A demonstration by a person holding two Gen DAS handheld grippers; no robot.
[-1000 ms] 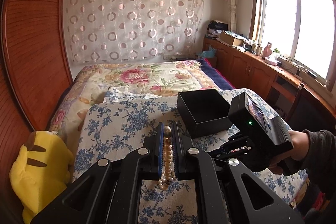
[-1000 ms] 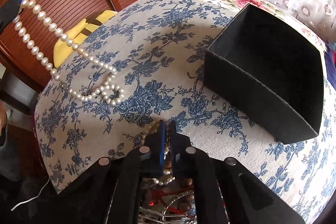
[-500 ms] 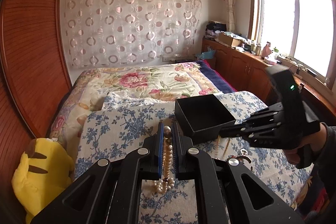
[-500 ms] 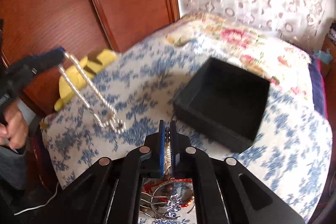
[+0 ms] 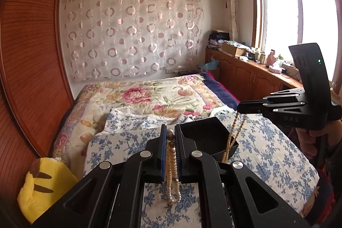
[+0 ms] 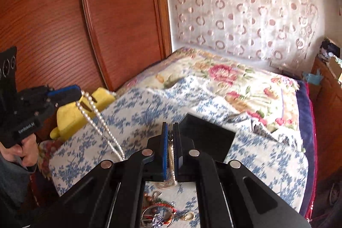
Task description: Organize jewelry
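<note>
My left gripper (image 5: 170,134) is shut on a white pearl necklace (image 5: 172,166) that hangs down between its fingers; it also shows in the right wrist view (image 6: 100,121), hanging from the left gripper (image 6: 79,93). My right gripper (image 6: 170,131) is shut on a thin gold bead chain (image 5: 232,138), which dangles from the right gripper (image 5: 240,108) beside the open black box (image 5: 205,136). The box (image 6: 209,138) sits on the blue floral cloth, just ahead of both grippers.
A heap of loose jewelry (image 6: 159,209) lies on the blue floral cloth (image 6: 267,164) under my right gripper. A yellow plush toy (image 5: 42,181) sits at the bed's left edge by the wooden wardrobe (image 6: 64,14). Wooden cabinets (image 5: 245,78) line the window side.
Both grippers have risen, lifting their strands off the cloth. The right gripper has swung up and over toward the black box with the gold chain hanging from it.
</note>
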